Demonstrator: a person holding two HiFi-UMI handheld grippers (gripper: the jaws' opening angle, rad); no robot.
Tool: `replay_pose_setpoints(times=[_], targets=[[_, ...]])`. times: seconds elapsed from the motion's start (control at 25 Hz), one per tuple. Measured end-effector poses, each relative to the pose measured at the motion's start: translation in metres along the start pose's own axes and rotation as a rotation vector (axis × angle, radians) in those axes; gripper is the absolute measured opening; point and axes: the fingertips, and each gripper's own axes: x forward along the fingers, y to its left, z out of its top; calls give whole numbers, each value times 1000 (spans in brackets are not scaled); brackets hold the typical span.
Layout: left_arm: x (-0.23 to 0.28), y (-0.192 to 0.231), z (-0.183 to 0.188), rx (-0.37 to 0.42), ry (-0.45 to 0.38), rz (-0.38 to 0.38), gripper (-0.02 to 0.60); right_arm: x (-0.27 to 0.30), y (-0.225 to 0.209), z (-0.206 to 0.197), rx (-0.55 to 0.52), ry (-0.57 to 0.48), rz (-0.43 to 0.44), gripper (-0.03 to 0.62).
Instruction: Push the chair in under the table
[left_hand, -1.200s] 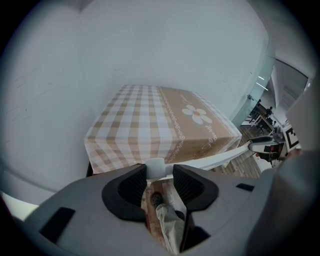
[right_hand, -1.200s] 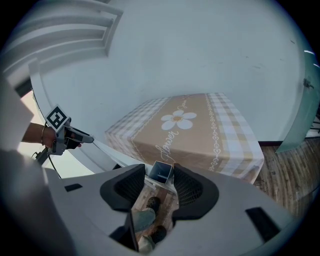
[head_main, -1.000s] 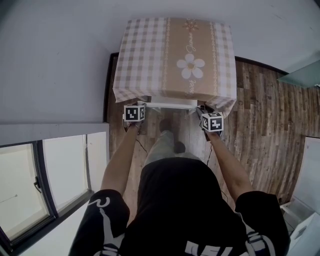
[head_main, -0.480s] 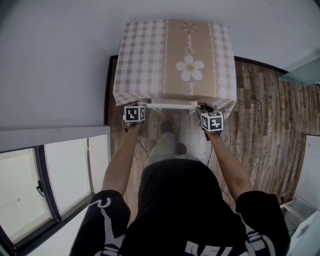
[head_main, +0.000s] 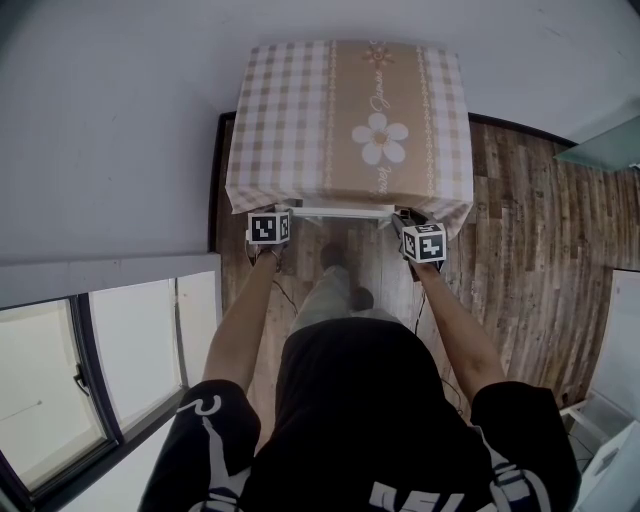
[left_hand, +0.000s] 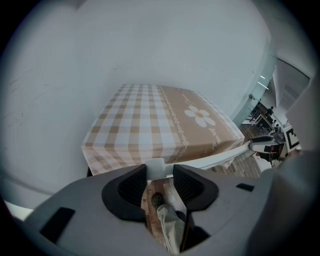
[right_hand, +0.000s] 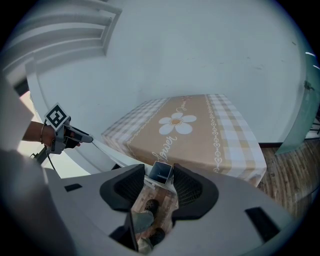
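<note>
At the left, the left gripper (left_hand: 160, 175) has its two dark jaws pressed on the left end of the top rail (head_main: 345, 211) of the white metal chair (head_main: 352, 212). A white square stub of the rail stands between the jaws, touching both. The rail is the only part of the chair that shows. It runs from left to right, parallel to the near edge of the square table with a beige checked cloth (head_main: 290, 120), and it lies just at that edge, partly under the hanging border of the cloth. The rest of the chair seems to be already below the table.

In the middle, between the two arms, the person's leg in a light trouser (head_main: 325, 290) stands on the brown wooden plank floor (head_main: 520, 230), near to the rail.

At the right, the right gripper (right_hand: 160, 176) pinches the right end of the same rail; the open square tube end sits between its jaws. Both grippers are equally near to the chair, one at each end. The table lies straight to the far side of them, so I judge that the push must go away from the person, across the rail's long axis, with equal force on both ends, otherwise the chair can turn.
</note>
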Motion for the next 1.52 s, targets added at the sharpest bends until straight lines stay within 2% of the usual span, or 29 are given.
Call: replay_pose_setpoints(times=[1.52], targets=[[19, 19, 36, 16, -31, -28, 176, 26, -5, 29, 34, -25, -11, 192]])
